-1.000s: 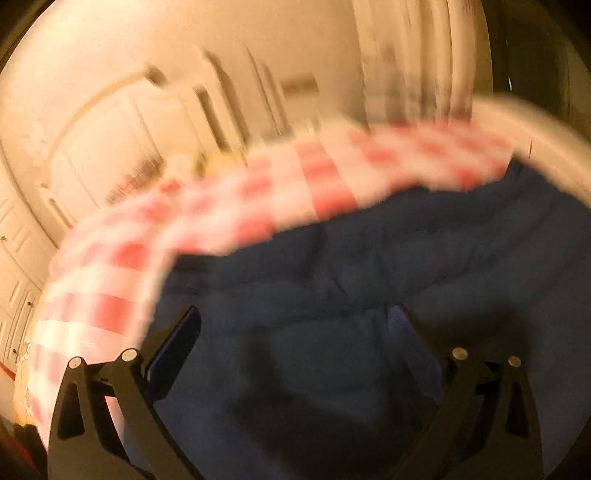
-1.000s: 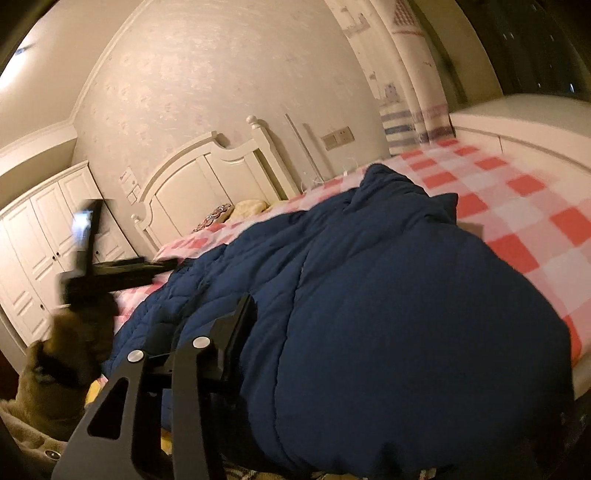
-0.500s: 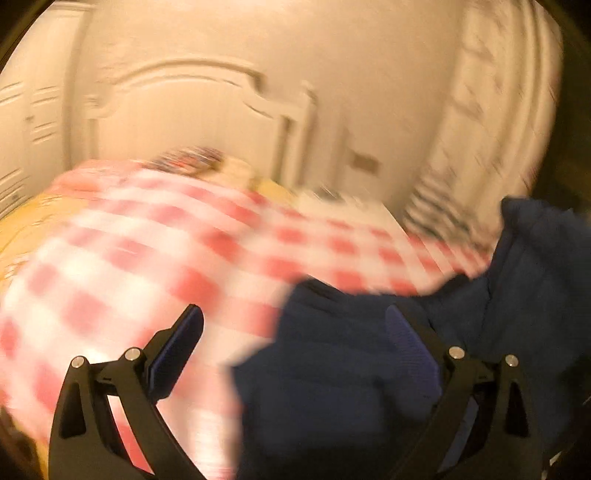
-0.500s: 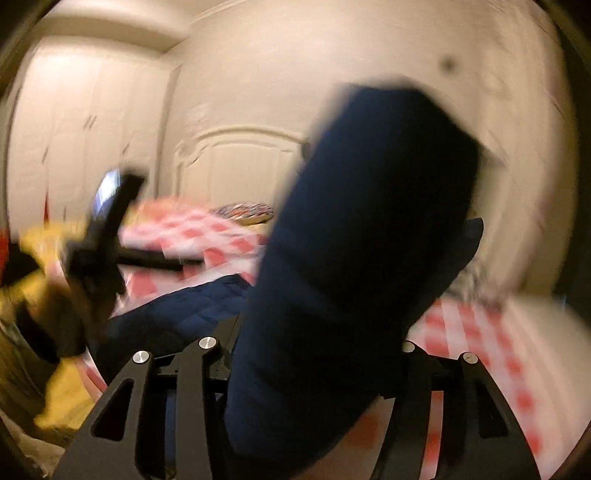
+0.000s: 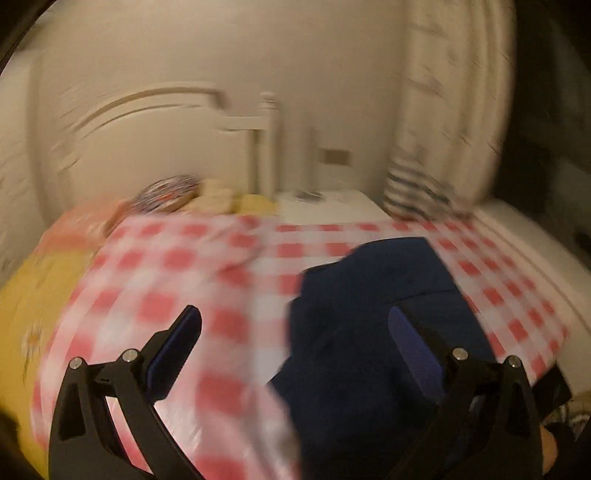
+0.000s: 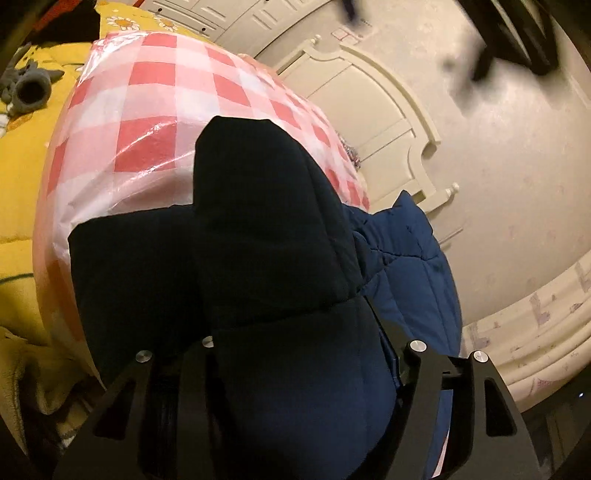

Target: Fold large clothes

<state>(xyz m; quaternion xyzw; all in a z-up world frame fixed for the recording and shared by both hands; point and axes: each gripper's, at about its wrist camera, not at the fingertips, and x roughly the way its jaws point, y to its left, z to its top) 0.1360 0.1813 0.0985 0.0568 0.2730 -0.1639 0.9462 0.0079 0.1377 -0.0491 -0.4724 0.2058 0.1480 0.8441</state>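
Note:
A large navy quilted coat lies on a bed covered with a red-and-white checked sheet. In the blurred left wrist view my left gripper is open and empty above the coat's left edge, holding nothing. In the right wrist view my right gripper is shut on a thick fold of the coat, which bulges between its arms and hides the fingertips. The lifted fold hangs over the checked sheet.
A white headboard and a side table stand behind the bed. A striped curtain hangs at right. A yellow flowered blanket with a grey sock lies beside the sheet. White wardrobes line the wall.
My right gripper has lifted a fold of the coat and swung it across the bed. My left gripper has swept left, then back over the coat's edge, staying open.

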